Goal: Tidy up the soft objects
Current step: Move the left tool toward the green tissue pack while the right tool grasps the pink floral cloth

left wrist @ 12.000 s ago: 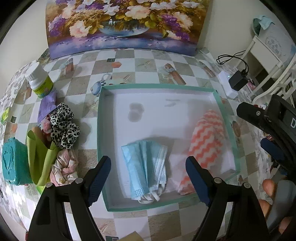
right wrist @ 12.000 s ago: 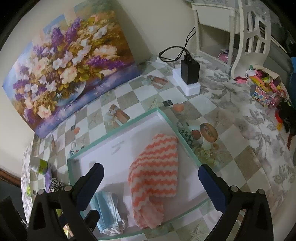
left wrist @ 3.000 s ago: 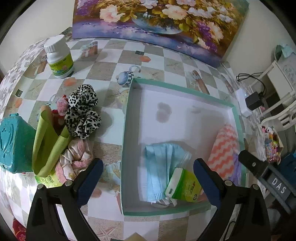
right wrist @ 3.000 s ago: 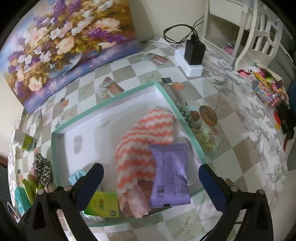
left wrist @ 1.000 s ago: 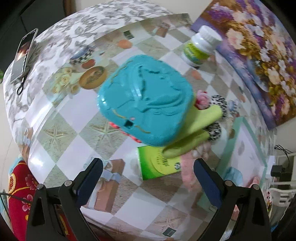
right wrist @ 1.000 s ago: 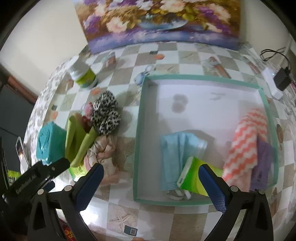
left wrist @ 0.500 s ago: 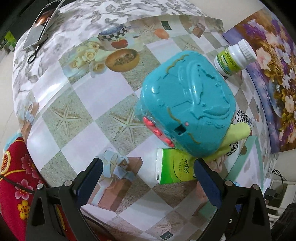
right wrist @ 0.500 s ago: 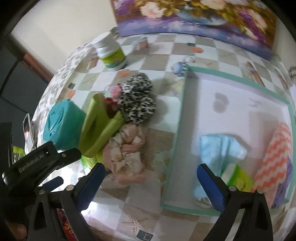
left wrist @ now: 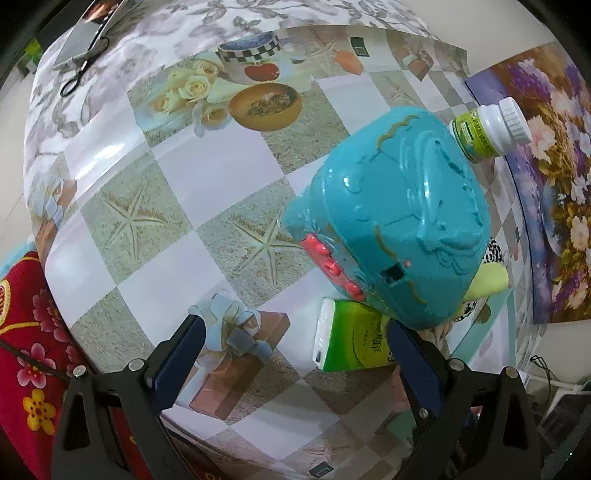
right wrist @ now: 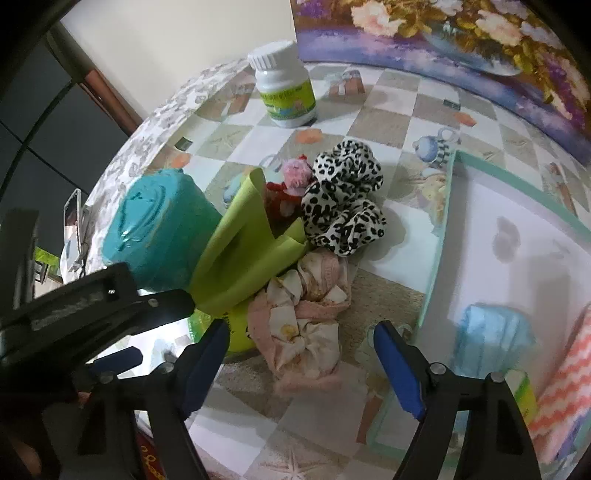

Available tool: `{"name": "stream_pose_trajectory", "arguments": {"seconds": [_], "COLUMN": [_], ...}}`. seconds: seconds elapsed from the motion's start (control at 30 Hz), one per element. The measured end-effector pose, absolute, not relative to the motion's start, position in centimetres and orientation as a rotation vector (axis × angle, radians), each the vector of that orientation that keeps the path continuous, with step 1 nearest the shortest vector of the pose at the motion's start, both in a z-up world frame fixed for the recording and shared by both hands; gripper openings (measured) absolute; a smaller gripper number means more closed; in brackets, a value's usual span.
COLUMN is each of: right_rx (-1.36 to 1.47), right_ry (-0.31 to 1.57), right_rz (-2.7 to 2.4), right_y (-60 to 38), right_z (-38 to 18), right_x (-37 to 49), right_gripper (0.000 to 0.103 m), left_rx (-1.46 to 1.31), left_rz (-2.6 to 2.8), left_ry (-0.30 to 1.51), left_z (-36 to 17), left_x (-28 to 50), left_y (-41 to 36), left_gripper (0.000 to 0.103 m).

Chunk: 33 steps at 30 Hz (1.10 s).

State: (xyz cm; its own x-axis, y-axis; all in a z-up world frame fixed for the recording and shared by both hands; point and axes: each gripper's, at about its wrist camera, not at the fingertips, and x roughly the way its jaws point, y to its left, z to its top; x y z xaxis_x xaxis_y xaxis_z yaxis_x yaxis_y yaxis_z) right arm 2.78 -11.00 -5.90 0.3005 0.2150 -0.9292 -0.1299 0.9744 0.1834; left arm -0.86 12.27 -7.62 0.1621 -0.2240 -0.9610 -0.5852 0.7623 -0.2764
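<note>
My right gripper (right wrist: 299,350) is open, low over a pink floral scrunchie (right wrist: 303,317) lying between its fingers. Behind it lie a leopard-print scrunchie (right wrist: 343,199), a lime green band (right wrist: 247,251) and a small pink and red plush (right wrist: 291,184). The teal-rimmed tray (right wrist: 443,229) at right holds a blue face mask (right wrist: 487,339), a green tissue pack (right wrist: 521,391) and an orange chevron cloth (right wrist: 565,384). My left gripper (left wrist: 291,358) is open near a green tissue pack (left wrist: 351,339) that lies half under a teal plastic box (left wrist: 399,236).
A white pill bottle (right wrist: 284,85) stands at the back near a flower painting (right wrist: 461,37). The teal box (right wrist: 155,229) sits left of the soft pile. A phone (left wrist: 88,33) lies at the table's far edge, which curves close by.
My right gripper has dropped and closed in on the pink scrunchie pile. My left gripper has swung around the teal box toward the green tissue pack. Both stay open.
</note>
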Motion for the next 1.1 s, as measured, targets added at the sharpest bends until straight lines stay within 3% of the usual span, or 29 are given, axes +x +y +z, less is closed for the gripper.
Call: {"name": "stream_pose_trajectory", "arguments": {"seconds": [0.4, 0.83, 1.1], "right_rx": [0.119, 0.249, 0.257], "right_ry": [1.294, 1.302, 1.321], "right_rz": [0.233, 0.252, 0.218], "right_y": [-10.1, -12.2, -13.0], "right_z": [-8.2, -7.8, -7.9], "right_x": [4.4, 4.5, 4.1], "right_gripper": [0.078, 0.035, 0.030], "left_rx": [-0.771, -0.784, -0.775], "left_rz": [0.278, 0.266, 0.250], "left_ry": [1.442, 1.455, 1.456], "left_z": [-8.7, -8.9, -8.9], "left_x": [-1.7, -1.3, -1.0], "left_y": [13.3, 12.4, 11.3], "left_gripper": [0.099, 0.098, 0.098]}}
